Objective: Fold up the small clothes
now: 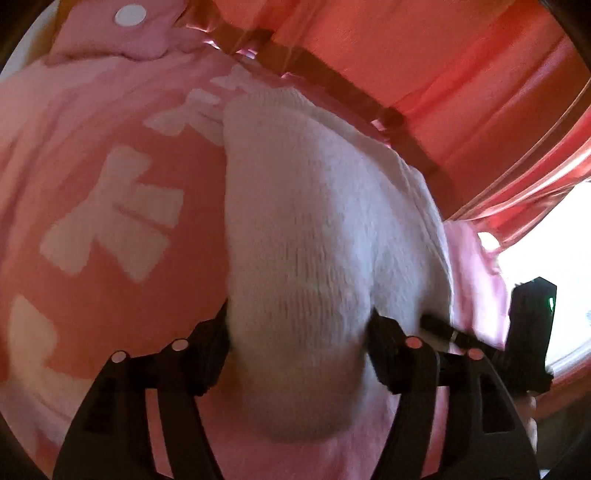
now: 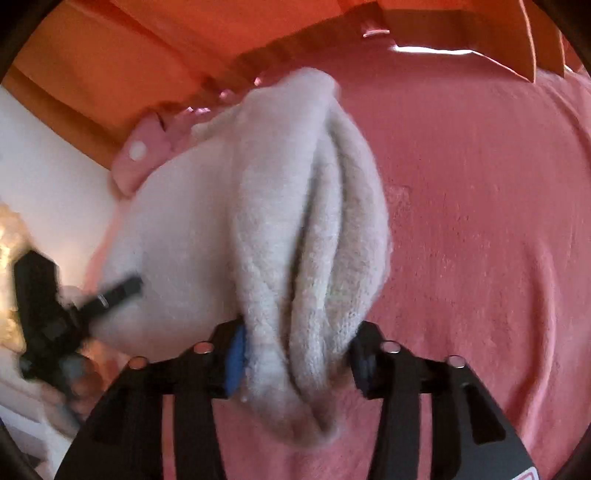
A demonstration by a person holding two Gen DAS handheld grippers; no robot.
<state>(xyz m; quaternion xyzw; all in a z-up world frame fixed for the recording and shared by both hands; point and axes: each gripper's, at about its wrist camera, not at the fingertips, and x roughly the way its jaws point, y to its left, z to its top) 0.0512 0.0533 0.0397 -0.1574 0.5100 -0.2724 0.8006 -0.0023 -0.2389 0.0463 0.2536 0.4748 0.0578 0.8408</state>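
Straddling a white knitted cloth [image 1: 306,236], the left gripper [image 1: 299,343] has its jaws part open, one finger at each side of the bunched fabric; the picture is blurred, and whether the pads press on it I cannot tell. The right gripper [image 2: 295,350] stands the same way around another part of the white cloth [image 2: 295,206], which here falls in several thick folds running away from the jaws. A blue pad [image 2: 236,356] shows on its left finger, right against the fabric, while the other finger sits at the far edge of the folds; again I cannot tell if the cloth is gripped or only lies between the jaws.

The cloth lies on a pink garment [image 1: 122,206] with pale printed shapes, which spreads out under both grippers. At the garment's far corner sits a tab with a white snap button [image 1: 130,15], also seen from the right wrist [image 2: 137,150]. Each gripper shows at the edge of the other's view, just beside the cloth. Beyond the garment, orange-red fabric [image 2: 122,55] fills the background.
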